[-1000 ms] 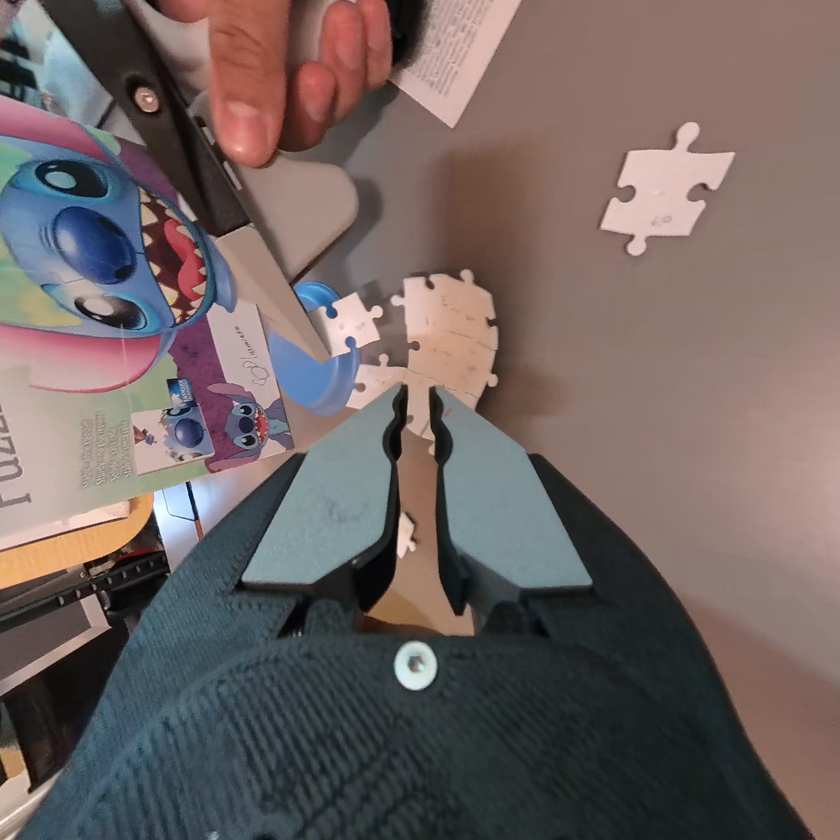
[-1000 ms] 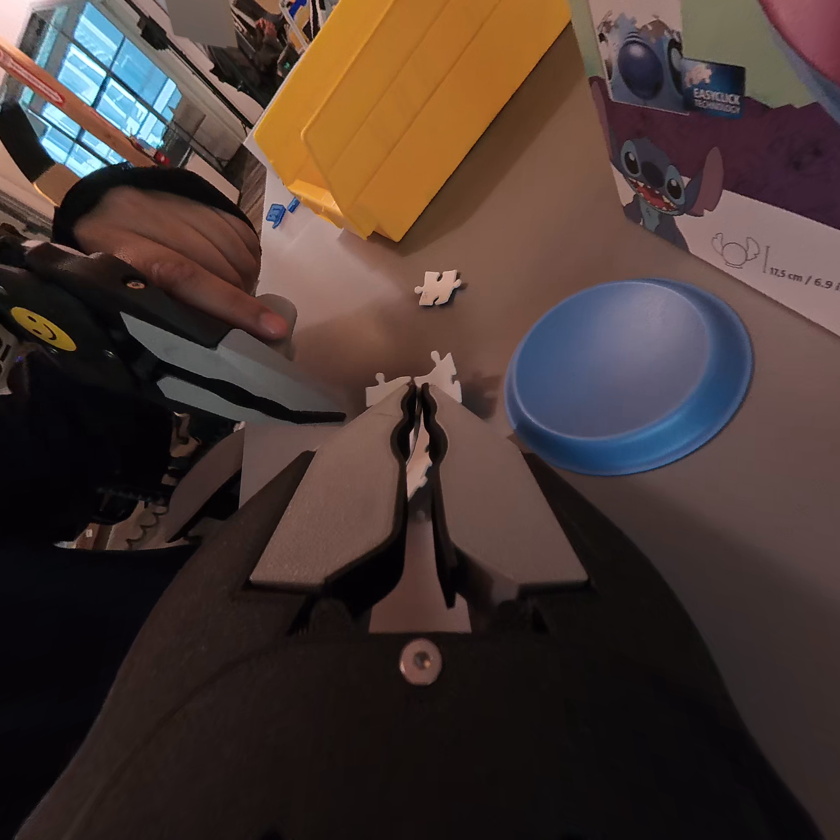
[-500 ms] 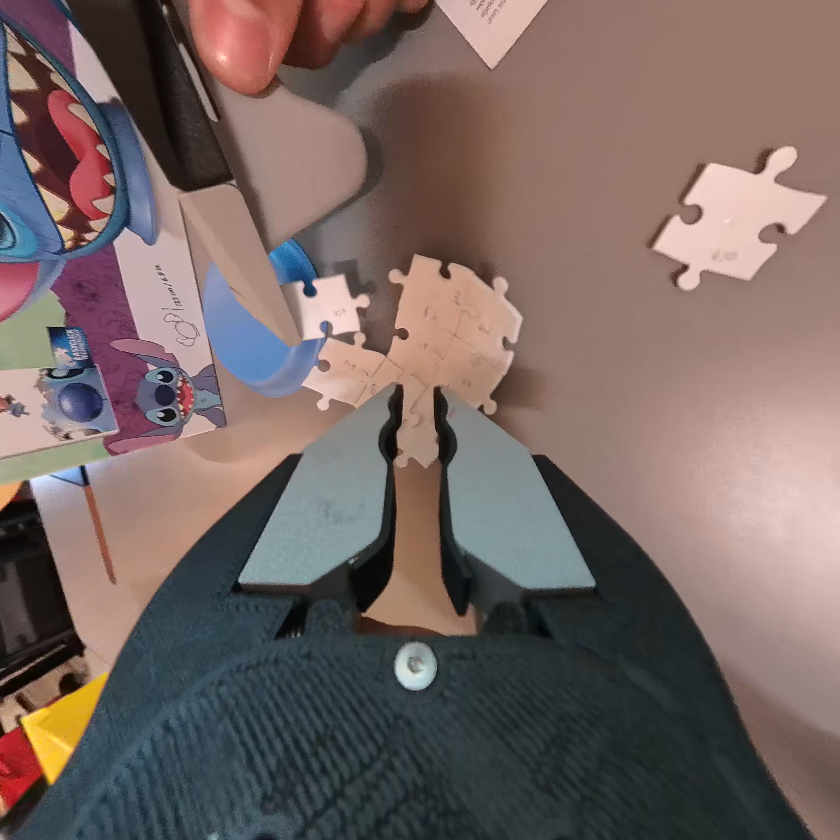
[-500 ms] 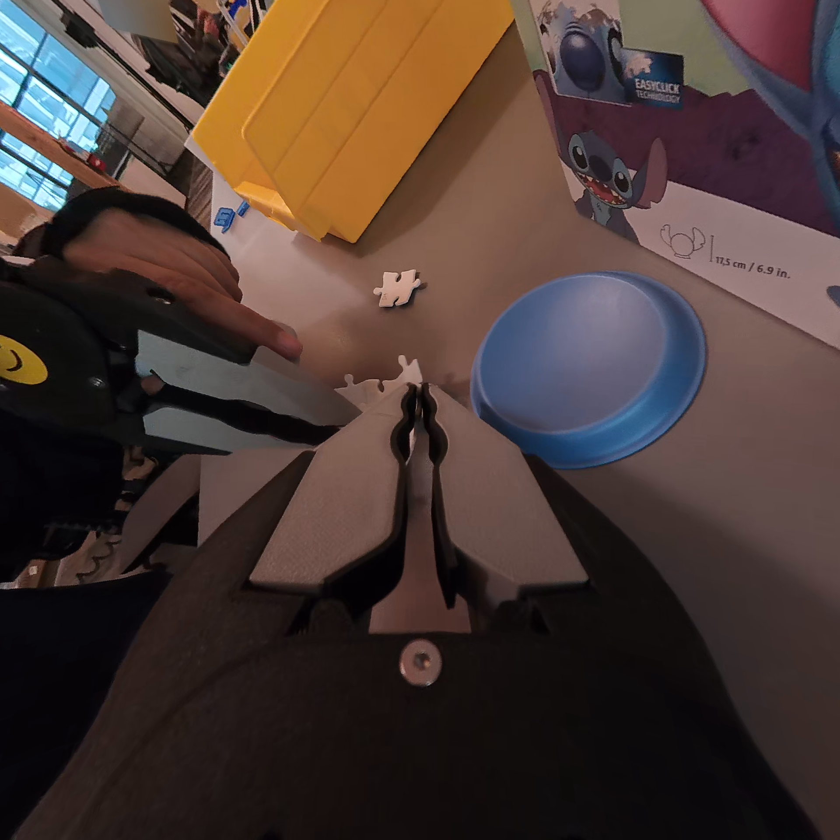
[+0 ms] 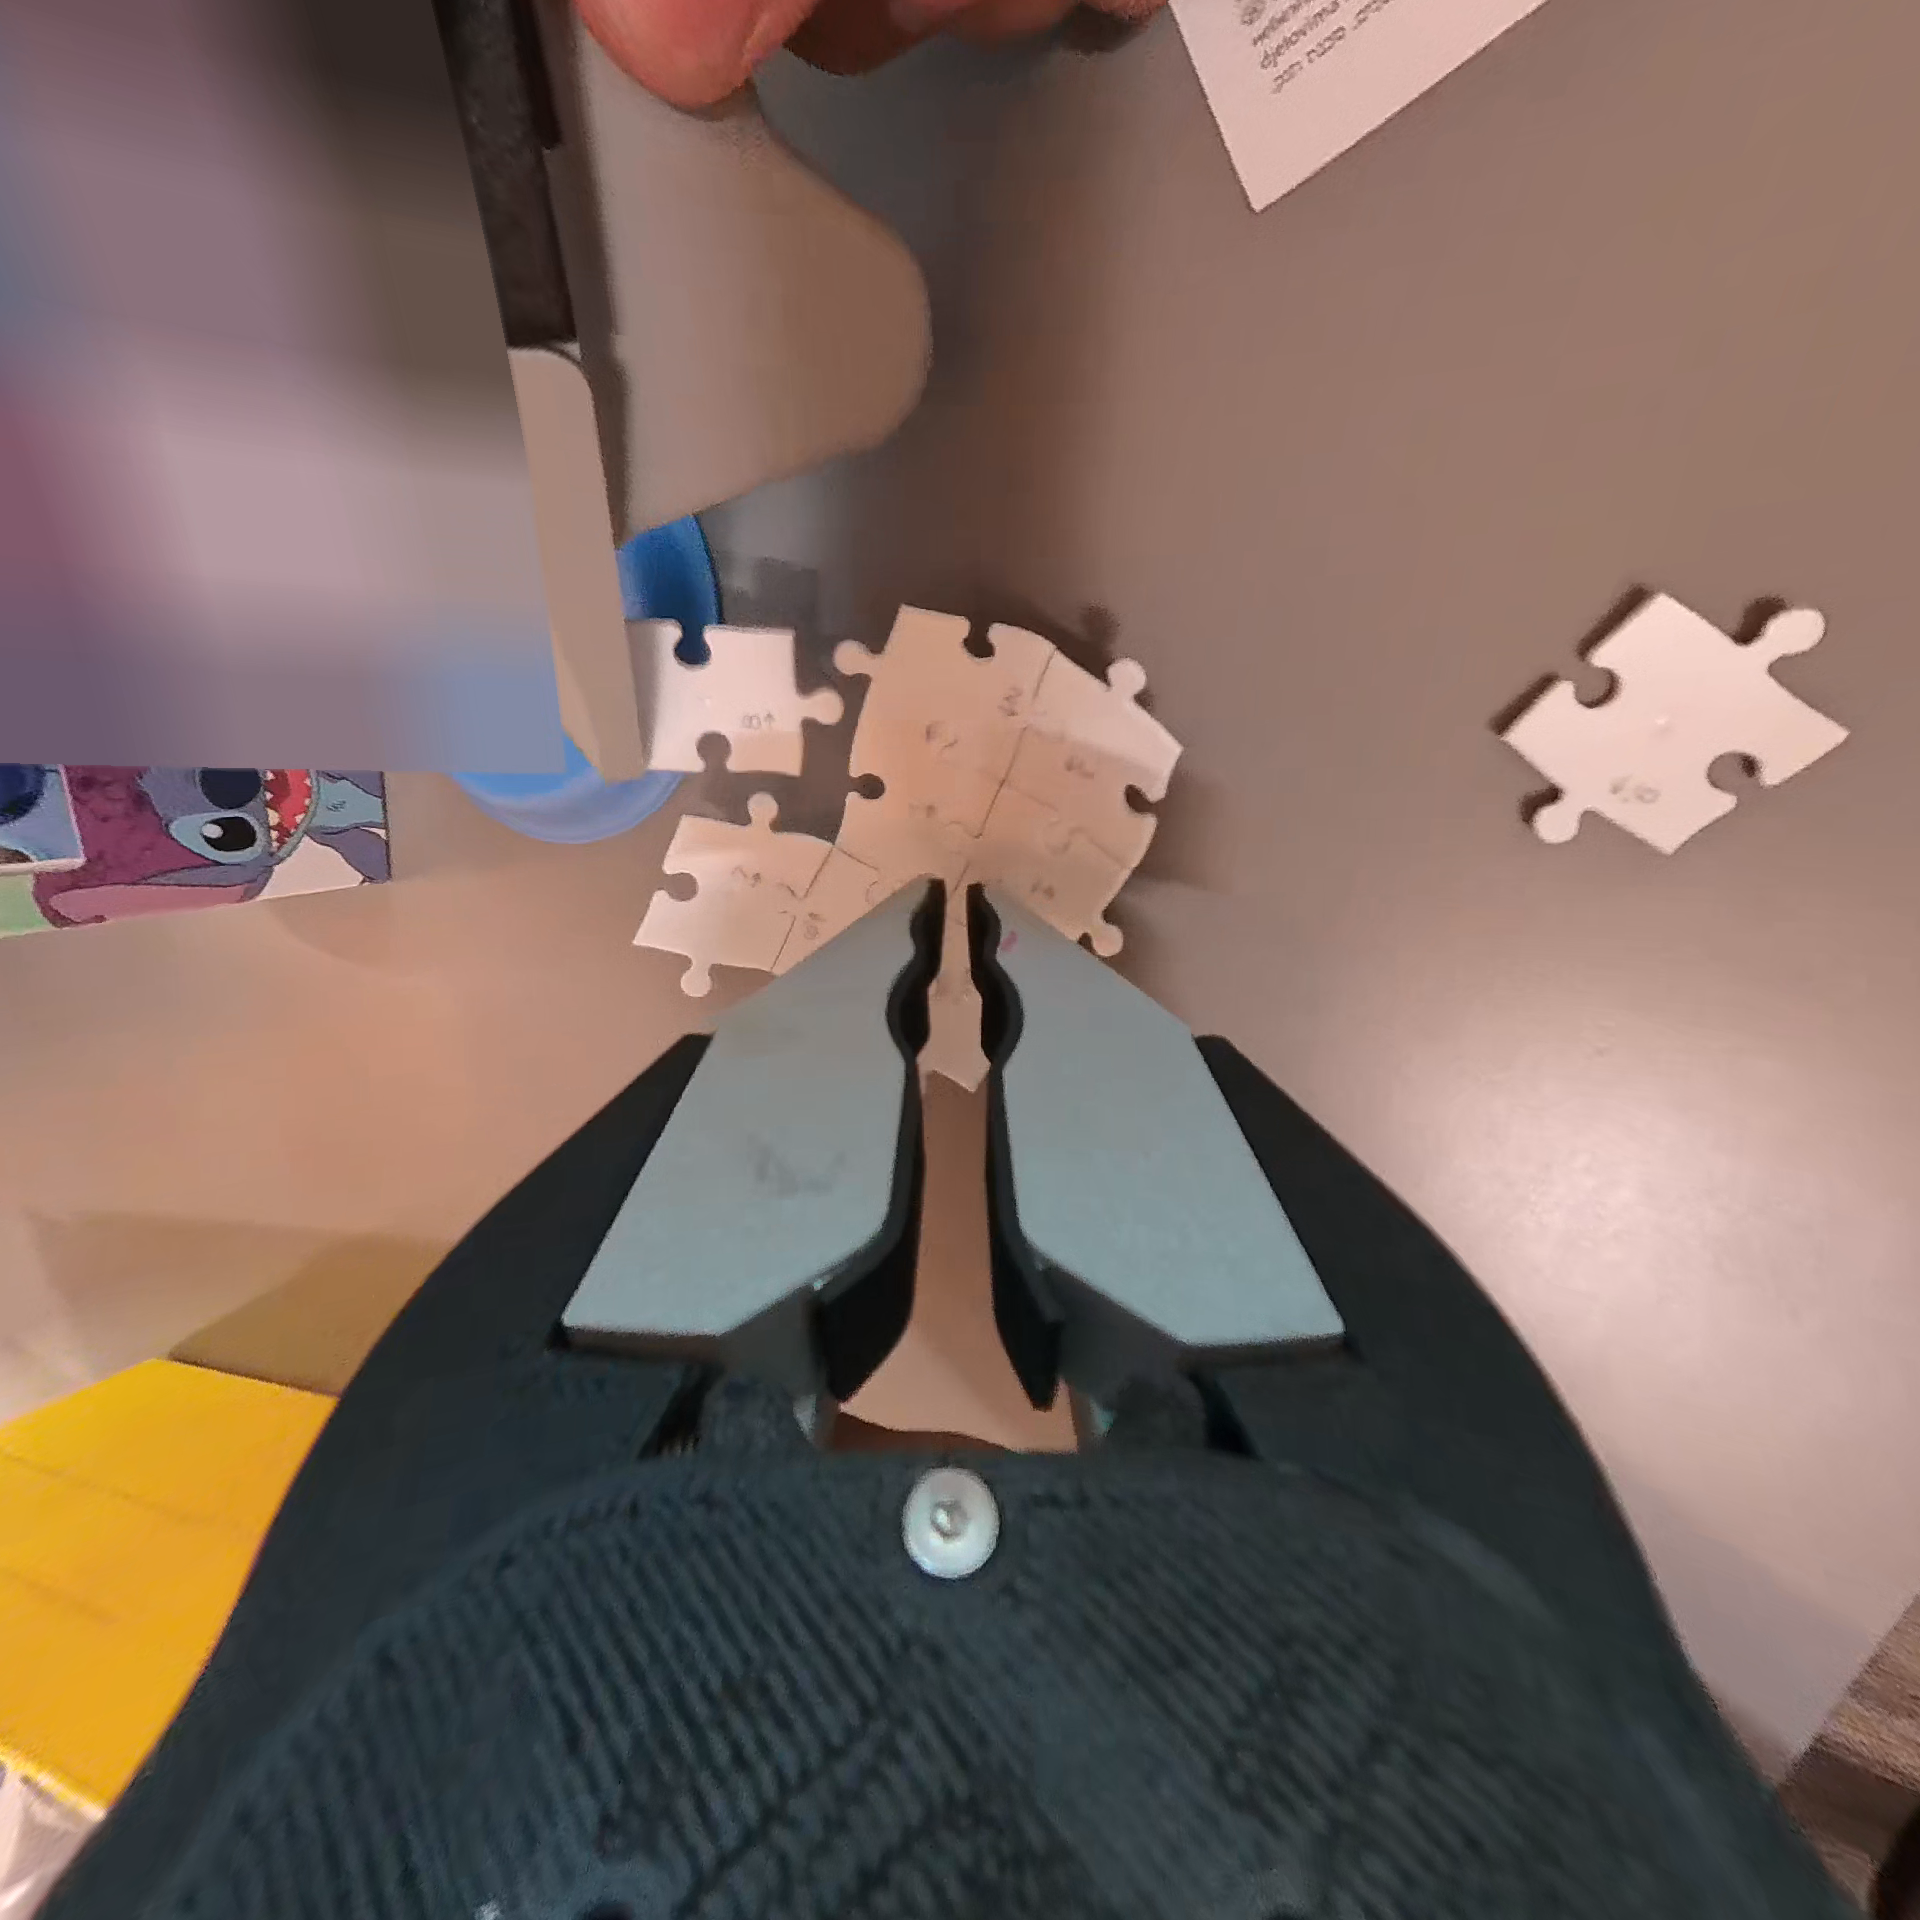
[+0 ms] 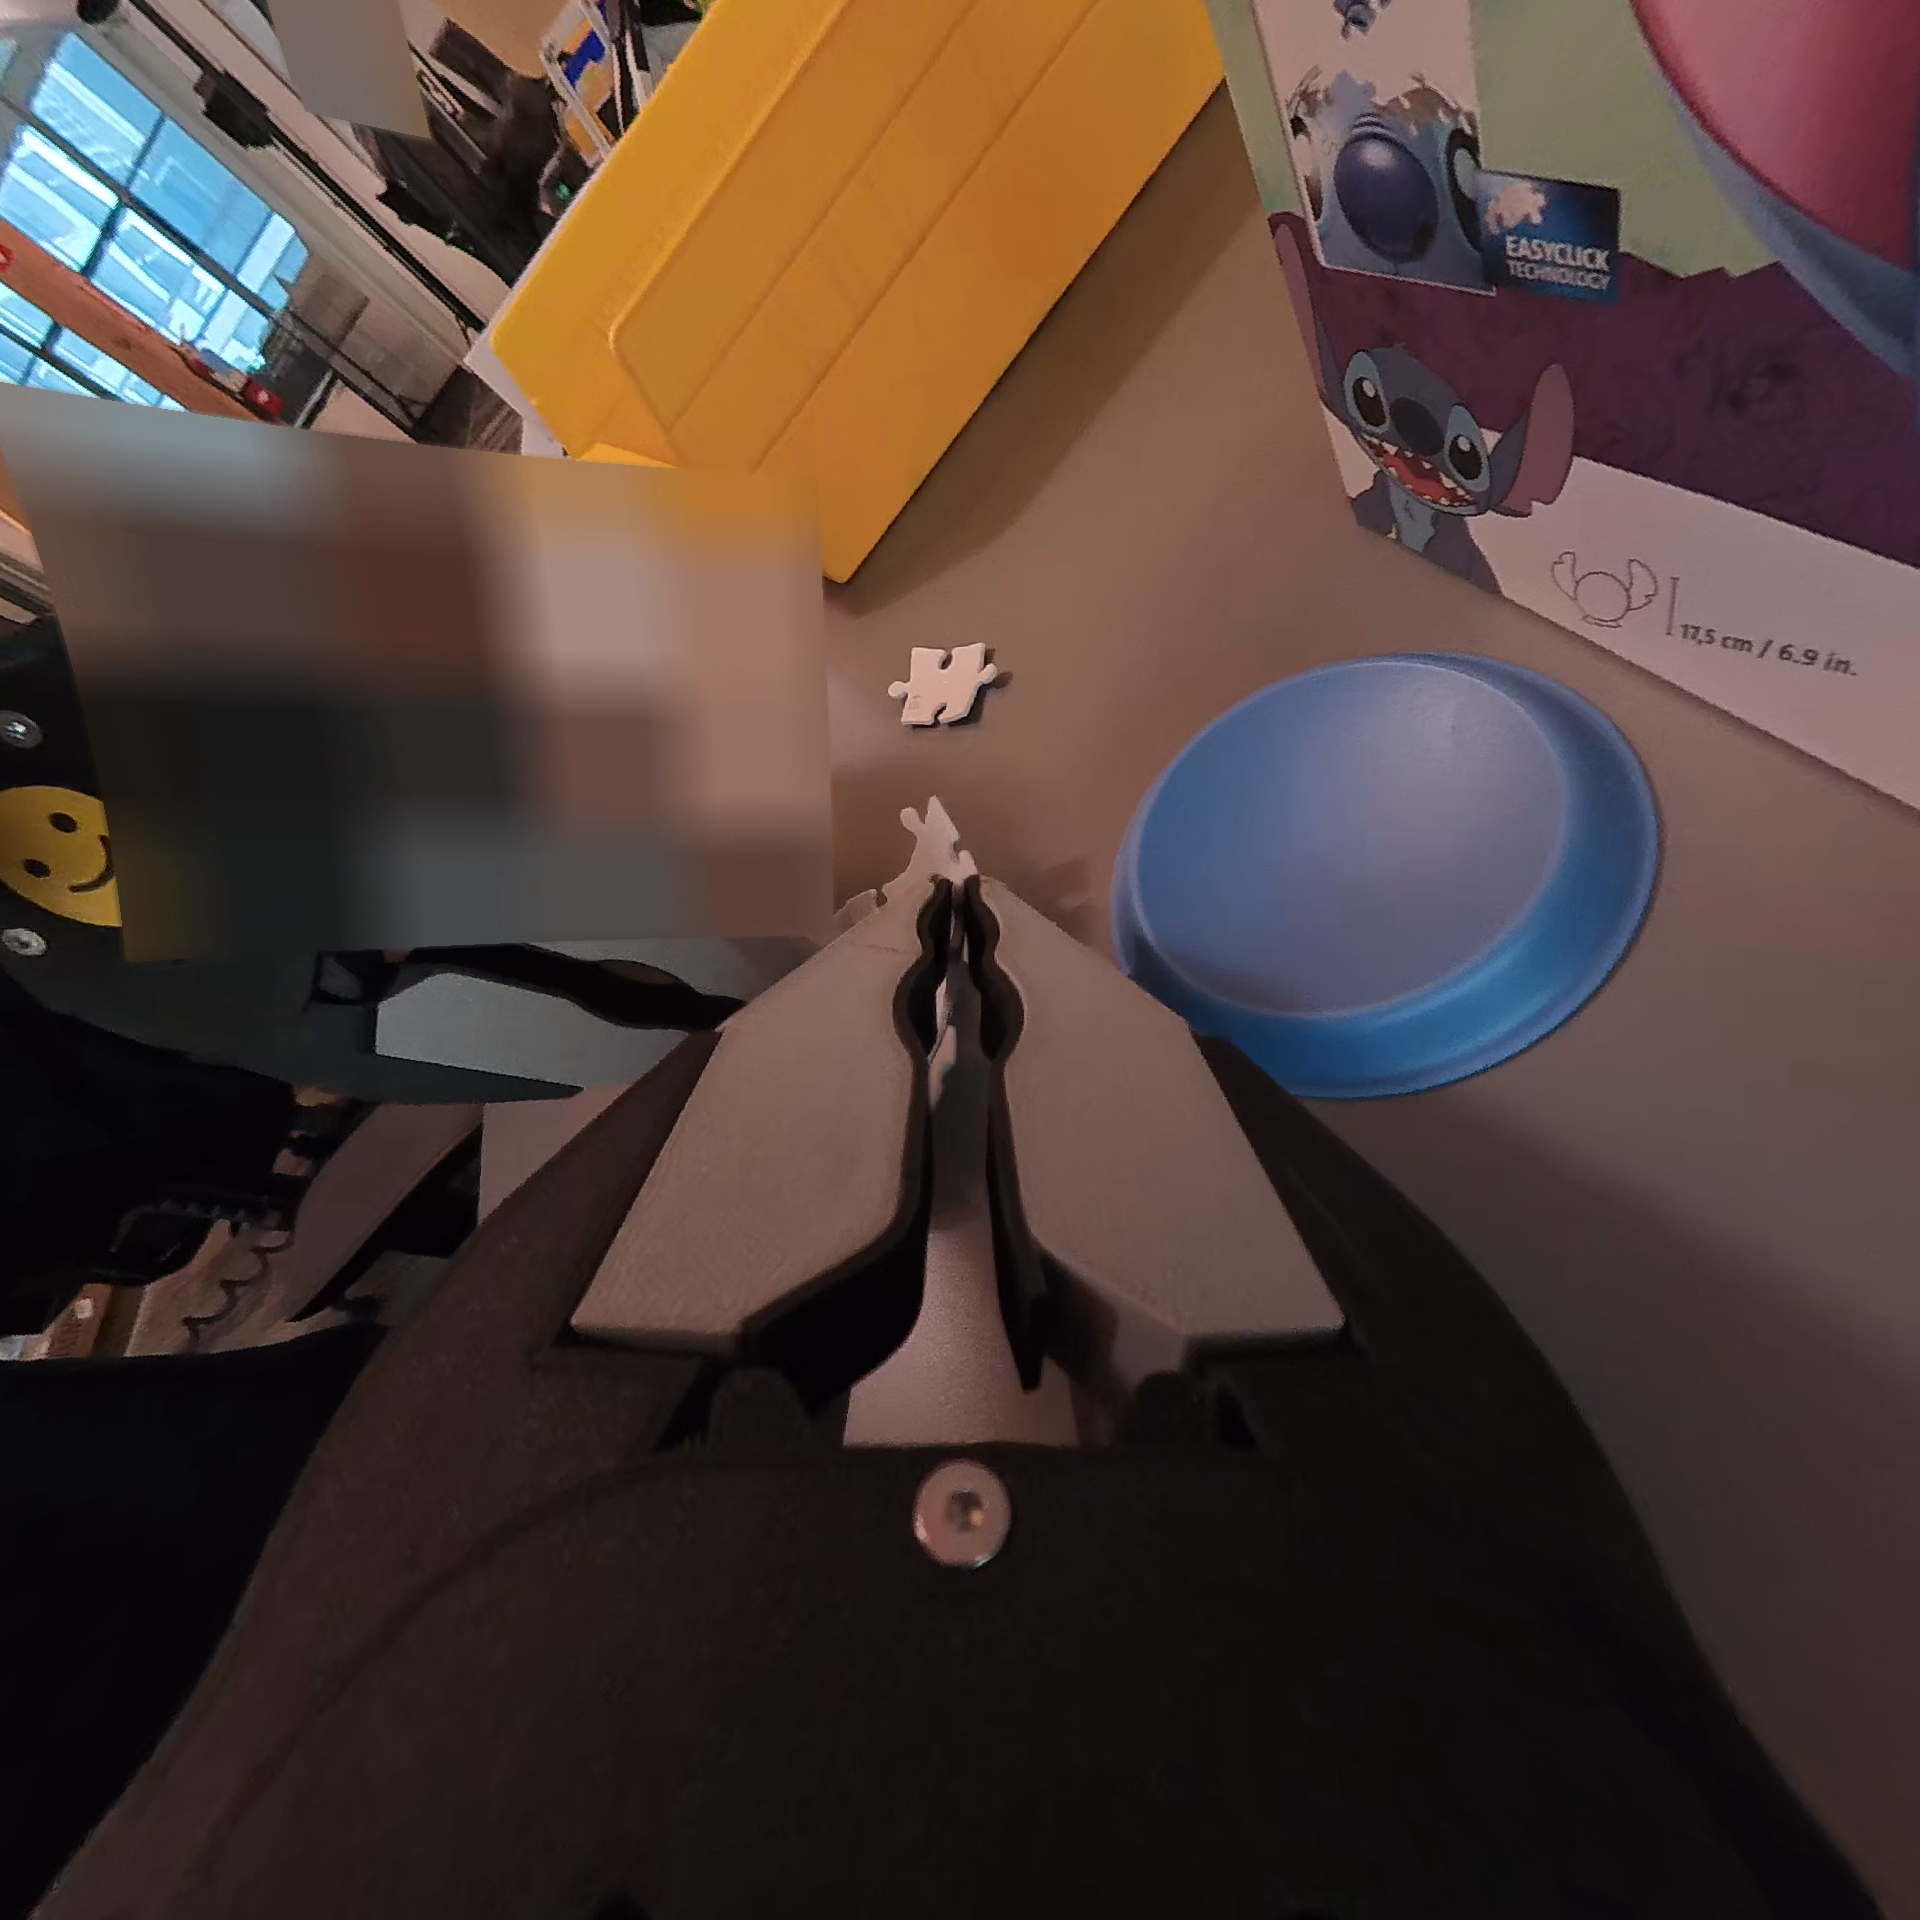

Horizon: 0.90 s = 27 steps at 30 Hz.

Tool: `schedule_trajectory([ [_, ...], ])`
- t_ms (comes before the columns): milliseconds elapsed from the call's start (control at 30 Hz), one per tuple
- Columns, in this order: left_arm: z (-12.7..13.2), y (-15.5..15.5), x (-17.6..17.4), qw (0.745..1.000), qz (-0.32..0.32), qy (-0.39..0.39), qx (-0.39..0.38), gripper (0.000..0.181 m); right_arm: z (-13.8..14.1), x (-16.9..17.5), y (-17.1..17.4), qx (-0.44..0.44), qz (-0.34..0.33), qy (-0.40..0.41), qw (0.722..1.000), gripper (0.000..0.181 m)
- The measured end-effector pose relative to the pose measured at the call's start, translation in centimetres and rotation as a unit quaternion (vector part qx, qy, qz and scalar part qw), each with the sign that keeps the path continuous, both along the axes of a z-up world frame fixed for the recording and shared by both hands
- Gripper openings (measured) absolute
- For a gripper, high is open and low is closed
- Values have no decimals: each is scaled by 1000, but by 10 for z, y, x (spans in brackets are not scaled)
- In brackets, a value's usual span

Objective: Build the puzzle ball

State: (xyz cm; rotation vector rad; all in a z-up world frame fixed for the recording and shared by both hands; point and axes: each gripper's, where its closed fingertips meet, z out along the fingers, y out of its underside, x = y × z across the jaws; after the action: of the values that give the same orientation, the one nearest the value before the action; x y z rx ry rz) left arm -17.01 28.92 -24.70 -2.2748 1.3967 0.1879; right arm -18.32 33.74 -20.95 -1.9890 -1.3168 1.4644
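between the left gripper [image 5: 954,902] fingers sits the joined puzzle section [image 5: 1003,774], pinched. right gripper [image 6: 954,891] clamps a single piece [image 5: 743,712] just beside it.

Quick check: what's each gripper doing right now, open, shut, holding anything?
Left gripper: shut on the joined cluster of white curved puzzle pieces.
Right gripper: shut on a single white puzzle piece.
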Motion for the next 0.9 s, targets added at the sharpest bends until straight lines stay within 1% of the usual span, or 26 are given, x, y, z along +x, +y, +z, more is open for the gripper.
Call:
schedule_trajectory([
  [233, 0, 2, 2, 998, 41, -35, -21, 3, -8, -8, -5, -7, -4, -8, 1000, 0],
  [433, 3, 4, -4, 998, 48, -38, -23, 5, -6, -14, -7, 1, 1, -2, 1000, 0],
  [533, 4, 7, -11, 999, 42, -16, -4, 5, -7, -14, -7, -4, 1, -4, 1000, 0],
  [633, 4, 11, -9, 999, 32, -14, 3, 6, -6, -14, -6, -7, -1, -3, 1000, 0],
  [767, 5, 15, 0, 999, 17, -27, -2, 6, -4, -12, -1, -5, -9, 3, 1000, 0],
  [900, 2, 17, 2, 1000, 13, -21, -12, 4, -2, -9, 4, -9, -18, 6, 1000, 0],
])
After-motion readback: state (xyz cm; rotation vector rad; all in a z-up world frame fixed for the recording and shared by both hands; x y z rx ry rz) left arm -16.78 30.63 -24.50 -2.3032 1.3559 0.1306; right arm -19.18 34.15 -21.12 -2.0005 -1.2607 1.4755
